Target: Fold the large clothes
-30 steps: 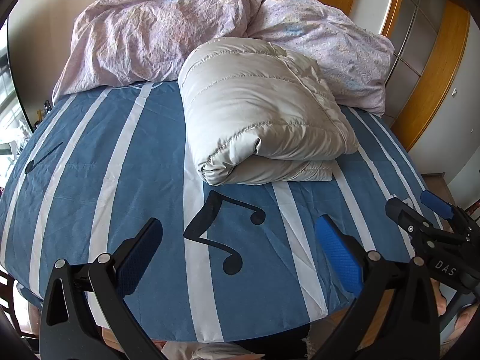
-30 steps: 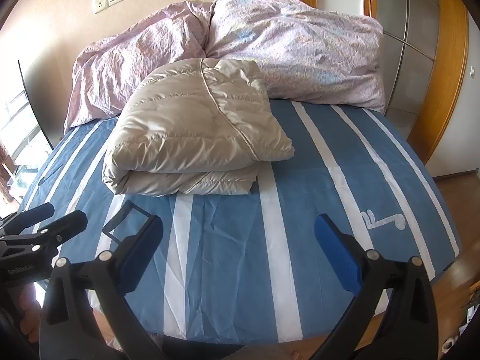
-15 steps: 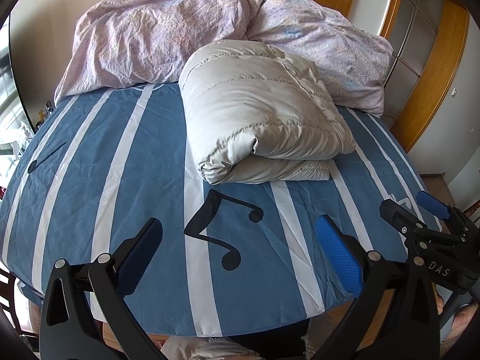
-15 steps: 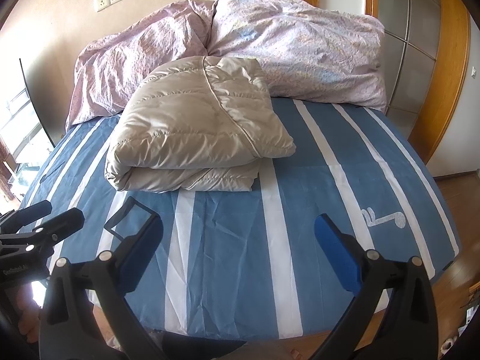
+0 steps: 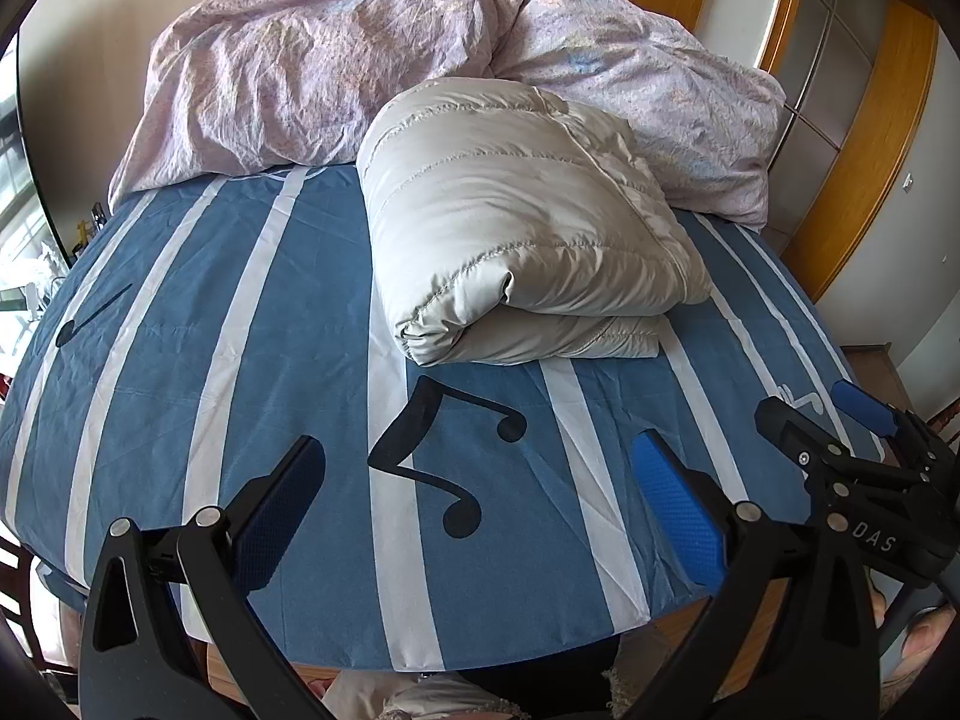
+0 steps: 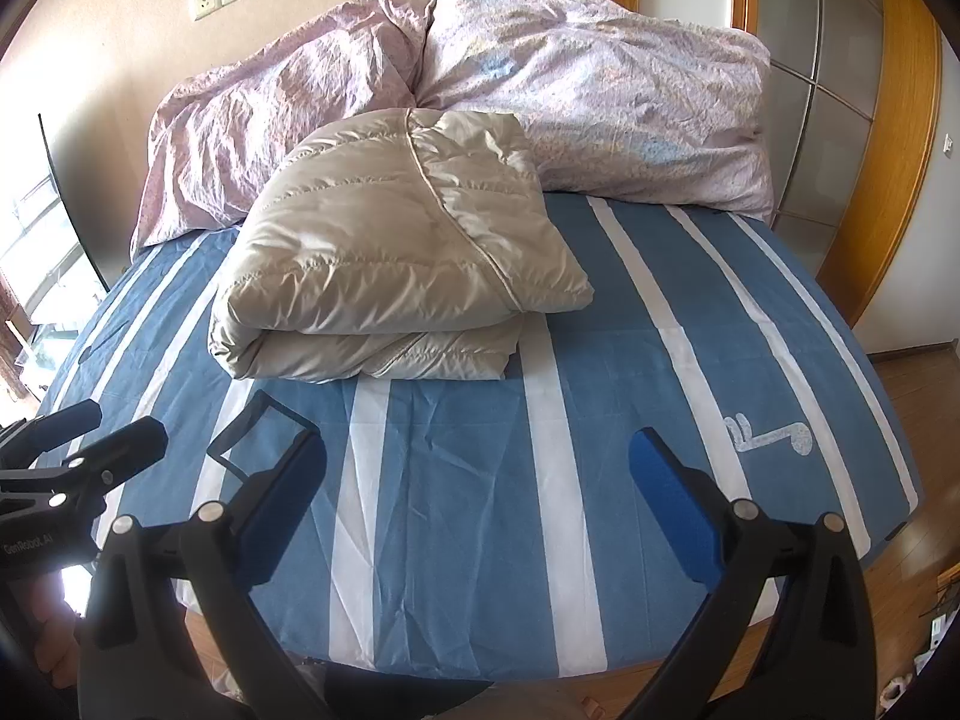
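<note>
The puffy jacket [image 5: 528,246] lies folded into a compact bundle at the far middle of the bed [image 5: 180,360], its far edge against the pink duvet [image 5: 312,72]. Folding looks done. Left tool [image 5: 480,510] and right tool [image 6: 480,504] hover spread apart and empty over the bare near sheet, with open room all round.

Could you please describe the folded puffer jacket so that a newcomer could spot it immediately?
On the blue, white-striped bed sheet, look toward the crumpled pink duvet at the head. In front of it lies the folded jacket: a shiny, quilted beige bundle, the only smooth, neatly stacked item.
</note>
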Tool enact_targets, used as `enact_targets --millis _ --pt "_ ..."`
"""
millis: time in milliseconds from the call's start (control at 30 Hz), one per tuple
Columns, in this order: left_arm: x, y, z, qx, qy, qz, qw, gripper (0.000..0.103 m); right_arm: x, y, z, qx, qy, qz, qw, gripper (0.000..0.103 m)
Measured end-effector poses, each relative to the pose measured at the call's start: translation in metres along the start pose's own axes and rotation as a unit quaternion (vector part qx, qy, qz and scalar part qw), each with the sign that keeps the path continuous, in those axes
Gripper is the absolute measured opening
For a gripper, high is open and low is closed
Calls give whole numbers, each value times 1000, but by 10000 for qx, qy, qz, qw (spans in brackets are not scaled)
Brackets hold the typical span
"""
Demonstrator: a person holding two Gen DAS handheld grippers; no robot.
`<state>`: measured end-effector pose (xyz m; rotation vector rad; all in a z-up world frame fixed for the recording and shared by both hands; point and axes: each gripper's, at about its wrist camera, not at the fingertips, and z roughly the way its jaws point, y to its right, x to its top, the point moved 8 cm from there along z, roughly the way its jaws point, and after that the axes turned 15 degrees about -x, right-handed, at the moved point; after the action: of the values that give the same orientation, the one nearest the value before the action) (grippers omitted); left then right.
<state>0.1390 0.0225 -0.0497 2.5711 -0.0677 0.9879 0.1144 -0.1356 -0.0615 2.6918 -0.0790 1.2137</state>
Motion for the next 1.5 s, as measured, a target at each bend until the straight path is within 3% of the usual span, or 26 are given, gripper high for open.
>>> enact_targets --millis 1500 --pt "1 0 1 16 2 11 10000 102 1 2 6 21 -37 -12 10000 101"
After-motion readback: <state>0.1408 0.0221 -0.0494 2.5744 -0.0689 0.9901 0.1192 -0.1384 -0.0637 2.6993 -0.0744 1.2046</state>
